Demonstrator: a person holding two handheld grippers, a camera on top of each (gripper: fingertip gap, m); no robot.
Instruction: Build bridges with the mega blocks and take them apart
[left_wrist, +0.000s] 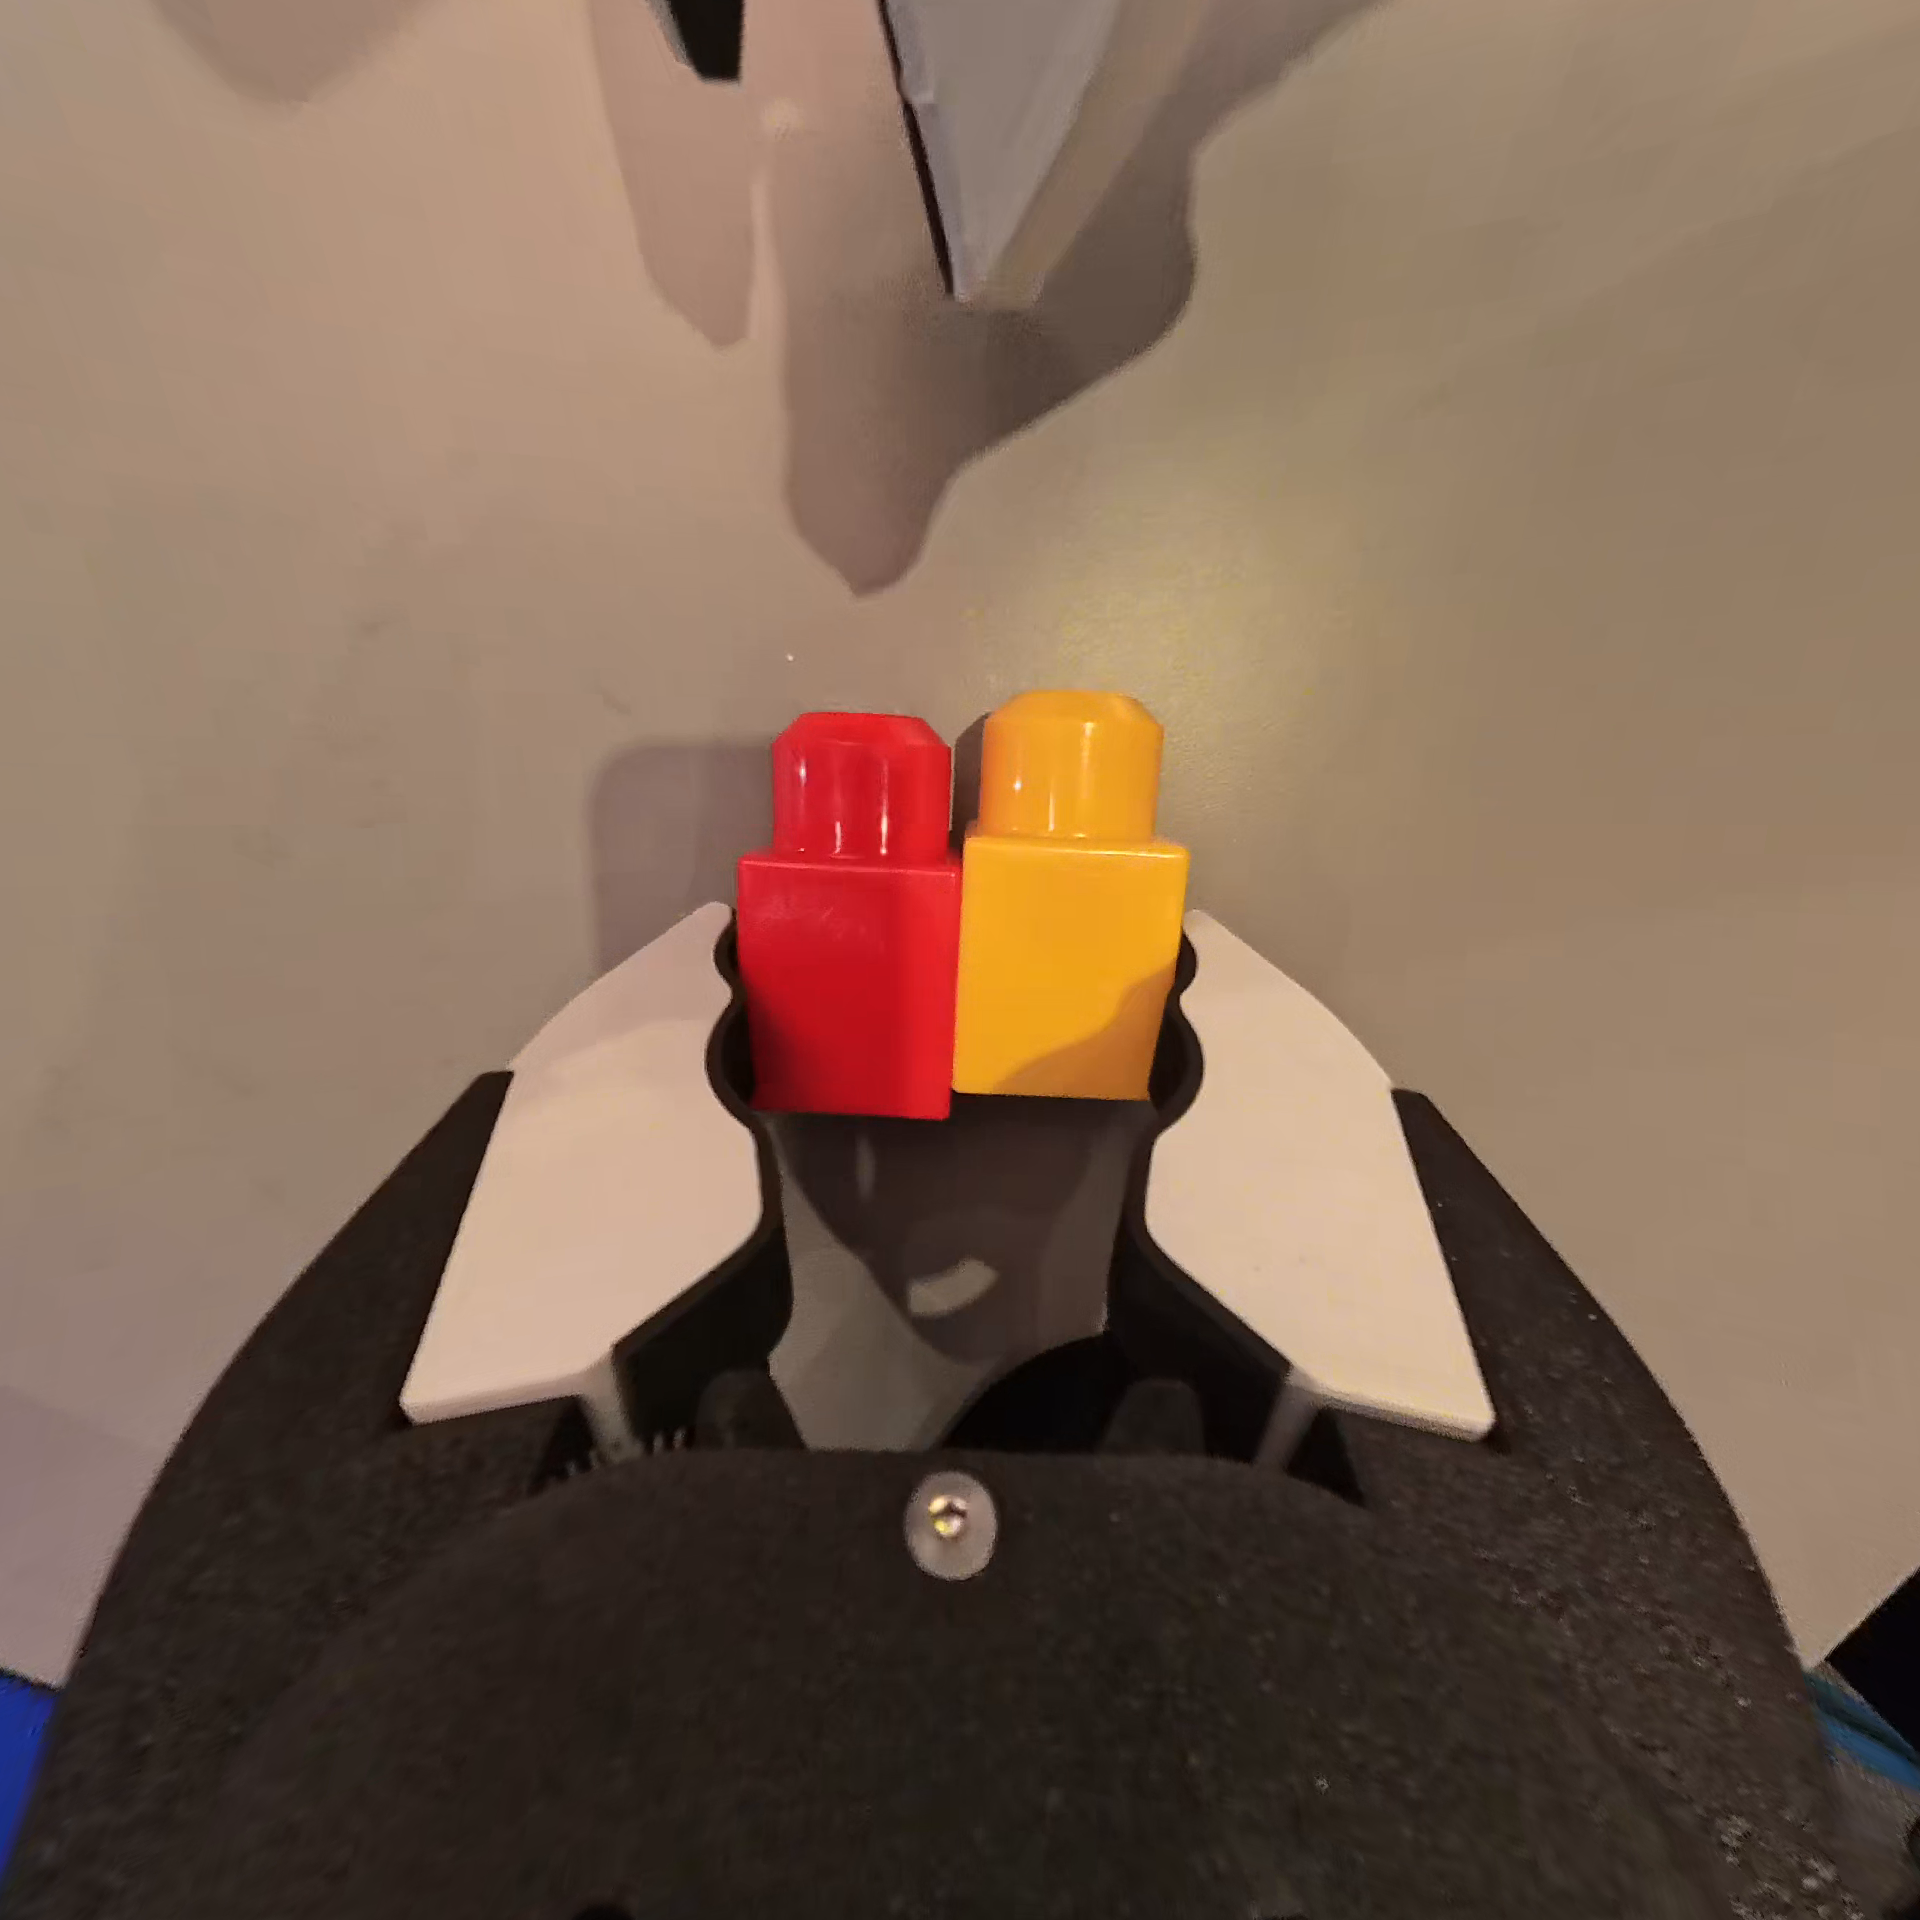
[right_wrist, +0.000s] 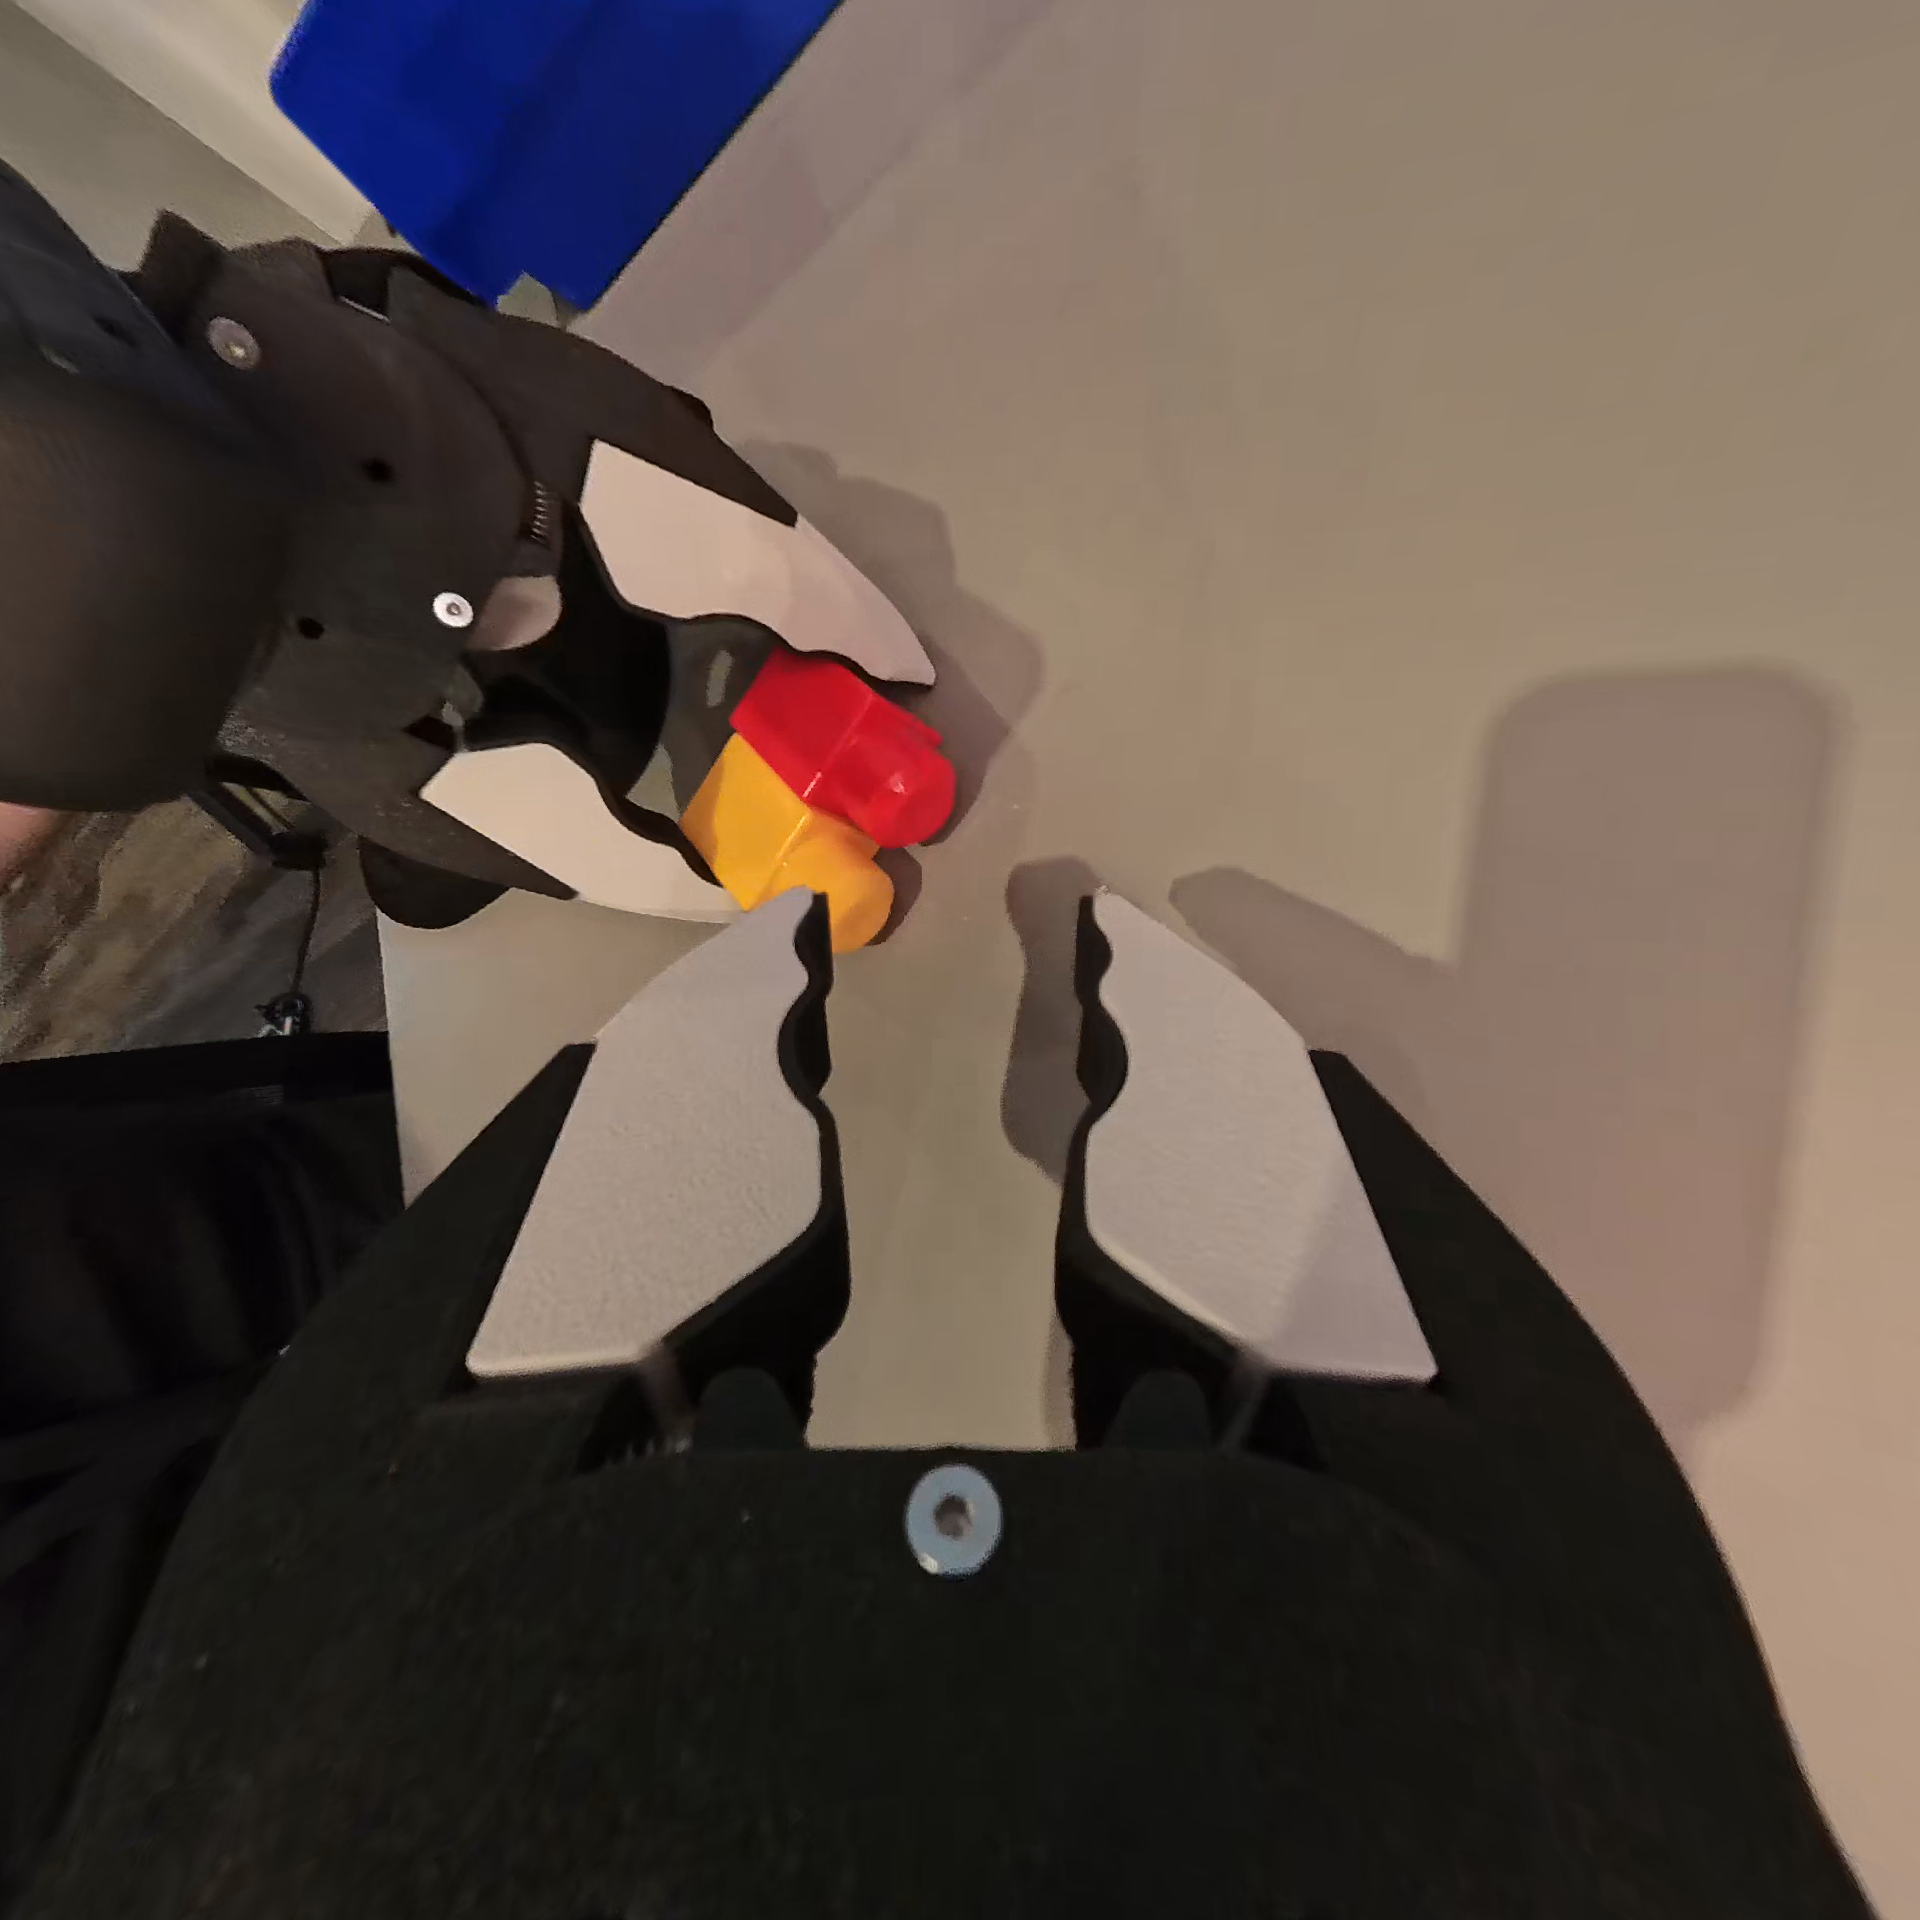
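Pinching two blocks side by side: left tongs (left_wrist: 961, 997), fingers pressed on outer faces. Red block (left_wrist: 847, 987) against left finger, yellow block (left_wrist: 1065, 971) against right finger; blocks touching, studs pointing away from tongs toward pale bench (left_wrist: 312, 623). Right tongs (right_wrist: 951, 914) spread, nothing between fingers, left fingertip just beside yellow block's stud. Blue object (right_wrist: 530, 125) beyond left tongs, blurred.

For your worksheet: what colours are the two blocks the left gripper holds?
Red block and yellow block; left wrist view.

Beige tabletop (right_wrist: 1351, 416) under warm light, mottled floor (right_wrist: 156, 914) beside it
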